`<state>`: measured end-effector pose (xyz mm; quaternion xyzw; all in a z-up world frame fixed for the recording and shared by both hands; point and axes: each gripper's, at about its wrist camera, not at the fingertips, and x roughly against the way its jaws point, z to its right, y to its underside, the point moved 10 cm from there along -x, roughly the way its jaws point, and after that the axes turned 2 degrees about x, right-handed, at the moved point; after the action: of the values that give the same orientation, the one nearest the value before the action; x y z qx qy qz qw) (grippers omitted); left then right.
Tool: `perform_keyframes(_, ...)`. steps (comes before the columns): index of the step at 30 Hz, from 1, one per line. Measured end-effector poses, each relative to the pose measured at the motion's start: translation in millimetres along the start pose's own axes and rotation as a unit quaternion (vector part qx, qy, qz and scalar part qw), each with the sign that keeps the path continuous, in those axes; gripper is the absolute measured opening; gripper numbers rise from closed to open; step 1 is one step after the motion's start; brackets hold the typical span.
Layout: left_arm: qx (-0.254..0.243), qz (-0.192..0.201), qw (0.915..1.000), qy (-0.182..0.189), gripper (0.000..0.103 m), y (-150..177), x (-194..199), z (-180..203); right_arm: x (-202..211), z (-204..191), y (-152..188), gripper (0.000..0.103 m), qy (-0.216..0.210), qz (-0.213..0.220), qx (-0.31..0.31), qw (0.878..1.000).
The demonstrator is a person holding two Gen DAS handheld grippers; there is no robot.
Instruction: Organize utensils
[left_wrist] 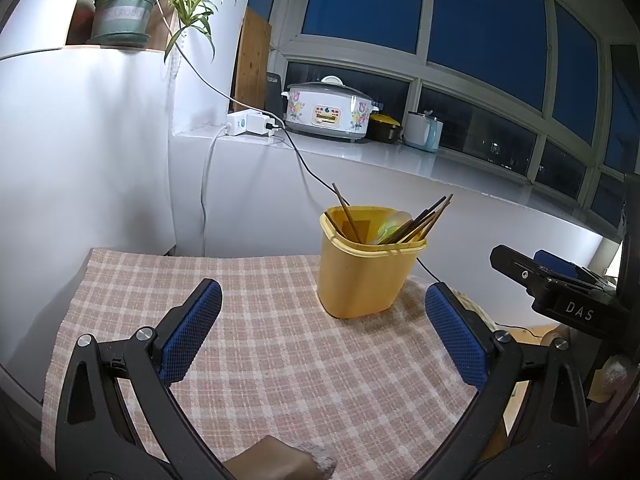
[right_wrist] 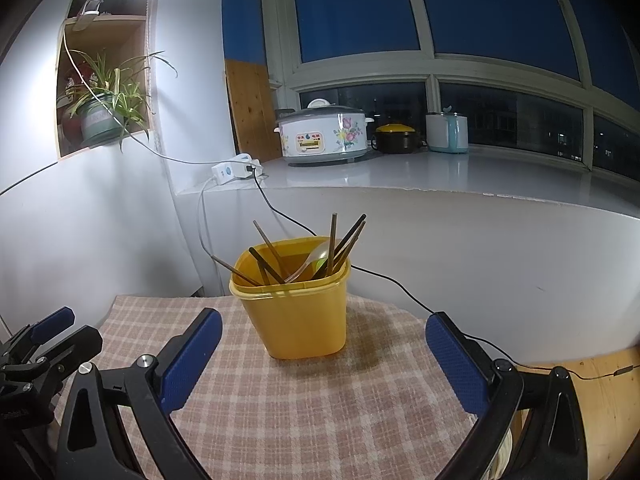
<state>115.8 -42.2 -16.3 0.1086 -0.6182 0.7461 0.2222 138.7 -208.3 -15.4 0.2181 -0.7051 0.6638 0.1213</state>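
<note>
A yellow plastic holder (left_wrist: 362, 272) (right_wrist: 298, 312) stands upright on a pink checked cloth (left_wrist: 260, 332) (right_wrist: 304, 392). Several dark chopsticks (left_wrist: 424, 218) (right_wrist: 346, 240) and a pale green spoon (left_wrist: 390, 226) (right_wrist: 316, 260) stick out of it. My left gripper (left_wrist: 322, 300) is open and empty, low over the cloth, just short of the holder. My right gripper (right_wrist: 324, 328) is open and empty, with the holder standing between and beyond its fingertips. The right gripper also shows at the right edge of the left wrist view (left_wrist: 560, 284).
A white ledge (left_wrist: 380, 152) (right_wrist: 420, 176) behind carries a flowered rice cooker (left_wrist: 330, 110) (right_wrist: 322, 132), a dark pot (right_wrist: 396, 138) and a white-blue jug (right_wrist: 446, 132). A power strip (right_wrist: 232, 170) trails cables past the holder. A potted plant (left_wrist: 124, 12) sits in a wall niche.
</note>
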Motion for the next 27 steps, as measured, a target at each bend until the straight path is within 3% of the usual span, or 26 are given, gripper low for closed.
perform_keyframes(27,0.002,-0.007,1.0000,-0.004,0.103,4.0,-2.9,-1.6,0.8,1.7,5.8,0.103,-0.002,-0.006,-0.008,1.000)
